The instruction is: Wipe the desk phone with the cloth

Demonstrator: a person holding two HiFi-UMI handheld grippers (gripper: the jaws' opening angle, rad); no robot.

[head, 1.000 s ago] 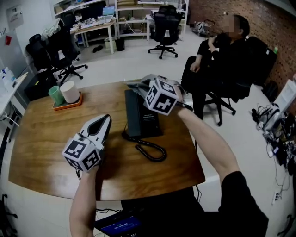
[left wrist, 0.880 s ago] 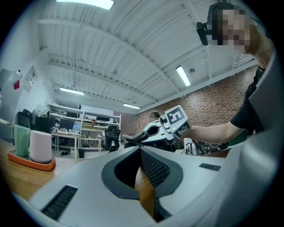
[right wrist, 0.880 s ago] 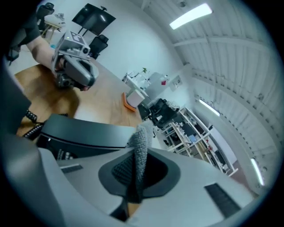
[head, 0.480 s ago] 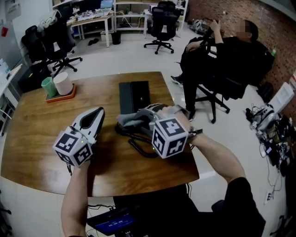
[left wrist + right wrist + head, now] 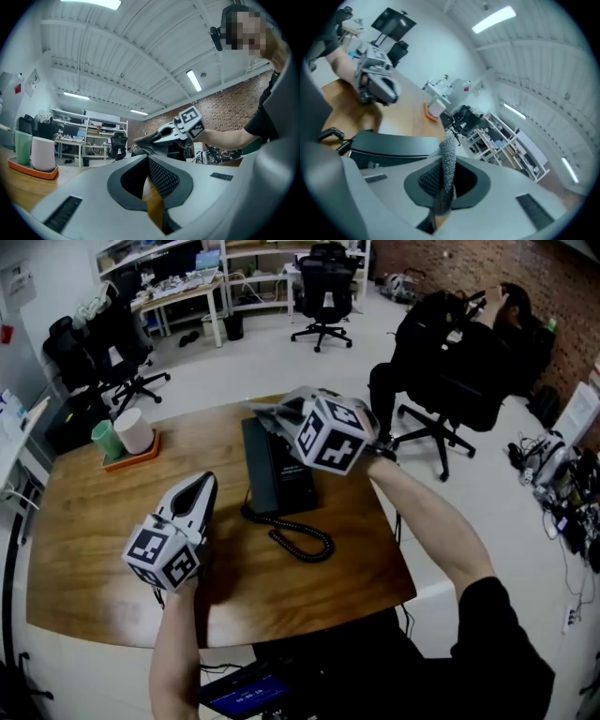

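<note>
The black desk phone [image 5: 274,472] lies on the wooden table [image 5: 94,521], its coiled cord [image 5: 302,542] curling toward me. My right gripper [image 5: 277,414] hovers over the phone's far end, shut on a grey cloth [image 5: 268,417]. In the right gripper view the cloth [image 5: 448,161] stands pinched between the jaws of that gripper [image 5: 443,164], above the phone [image 5: 389,143]. My left gripper [image 5: 203,486] rests on the table left of the phone, jaws together and holding nothing. The left gripper view looks along its shut jaws [image 5: 146,159] toward the right gripper [image 5: 157,138].
An orange tray [image 5: 131,452] with a green cup and a white cup sits at the table's far left. A person [image 5: 469,343] sits on an office chair beyond the table's right side. More office chairs [image 5: 323,287] and desks stand behind.
Half a second ago the right gripper and cloth were over the phone's near end by the cord; now they are back at its far end. The left gripper has stayed put.
</note>
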